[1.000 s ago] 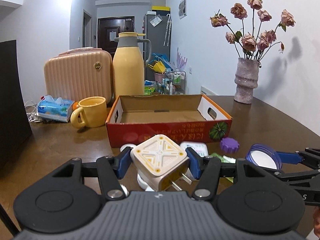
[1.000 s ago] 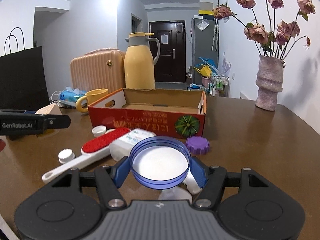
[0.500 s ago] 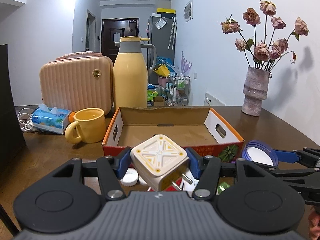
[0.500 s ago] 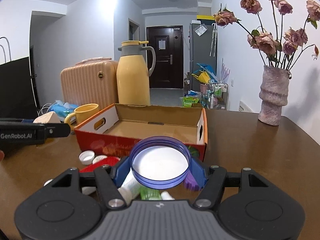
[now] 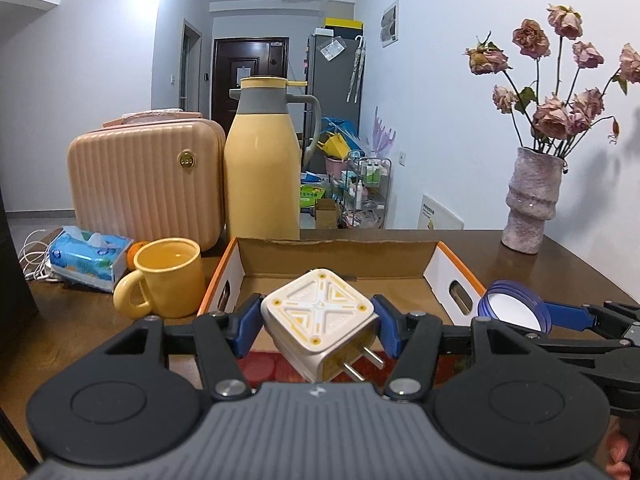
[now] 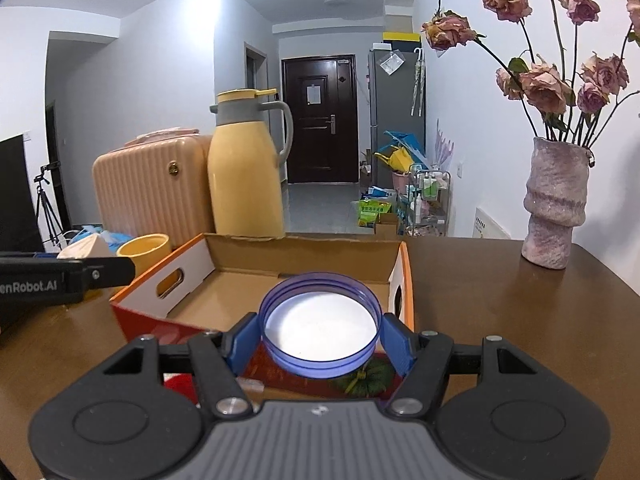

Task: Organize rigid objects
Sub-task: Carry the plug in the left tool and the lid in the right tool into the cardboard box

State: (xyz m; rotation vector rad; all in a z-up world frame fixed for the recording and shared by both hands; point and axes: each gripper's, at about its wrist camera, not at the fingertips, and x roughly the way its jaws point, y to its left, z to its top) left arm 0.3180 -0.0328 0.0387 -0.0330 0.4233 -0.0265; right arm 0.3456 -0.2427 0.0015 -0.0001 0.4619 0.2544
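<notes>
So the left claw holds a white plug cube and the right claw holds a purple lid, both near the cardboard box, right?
Nearly. The right gripper holds a blue lid, as the right wrist view shows. The left gripper does hold the plug cube near the cardboard box.

Glossy dark wood table (image 6: pixel 500 304), matt corrugated cardboard box (image 5: pixel 344 256), smooth plastic plug adapter (image 5: pixel 320 316), rough stony vase (image 6: pixel 556 208).

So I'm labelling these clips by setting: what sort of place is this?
Most likely a lived-in flat, at a dining table. A hallway runs back to a dark front door beside a fridge, and the table holds household things: a thermos jug, a mug, a vase of dried roses.
</notes>
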